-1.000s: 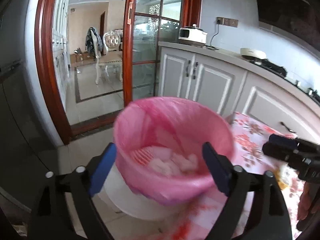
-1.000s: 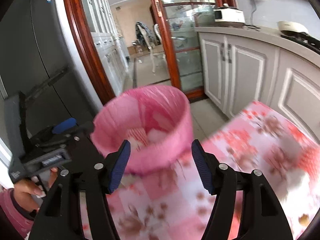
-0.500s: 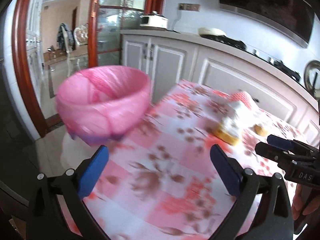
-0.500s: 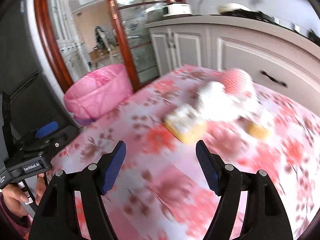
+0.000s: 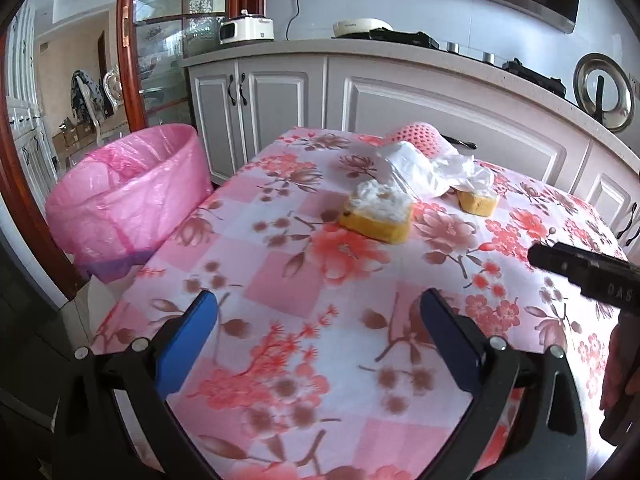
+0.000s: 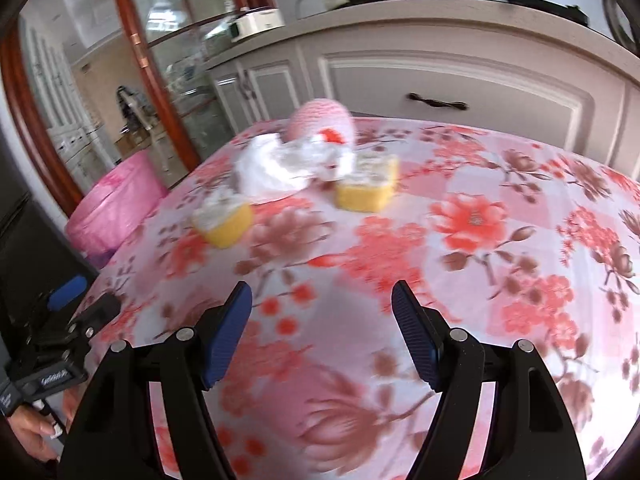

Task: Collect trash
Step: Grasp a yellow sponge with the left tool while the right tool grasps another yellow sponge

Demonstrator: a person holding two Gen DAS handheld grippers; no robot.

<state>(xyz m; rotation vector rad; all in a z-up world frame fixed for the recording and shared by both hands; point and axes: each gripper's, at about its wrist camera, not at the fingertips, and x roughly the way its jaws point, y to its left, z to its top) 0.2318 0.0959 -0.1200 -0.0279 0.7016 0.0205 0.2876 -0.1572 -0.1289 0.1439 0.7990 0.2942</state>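
Observation:
Two yellow cake pieces with white cream lie on the floral tablecloth: the nearer piece and the farther piece. Crumpled clear plastic wrap lies between them, in front of a pink foam net. A bin lined with a pink bag stands beside the table's left edge. My left gripper hovers open over the cloth, nothing between its blue pads. My right gripper is also open and empty, short of the cakes.
The table stands close to white kitchen cabinets under a counter with appliances. A wood-framed glass door opens to another room at left. The other hand-held gripper shows at the right of the left wrist view.
Both views swung from the pink bin to the table. The bin now sits at the left, the cakes and wrap lie ahead. Both grippers' jaws stand a little wider than one second ago.

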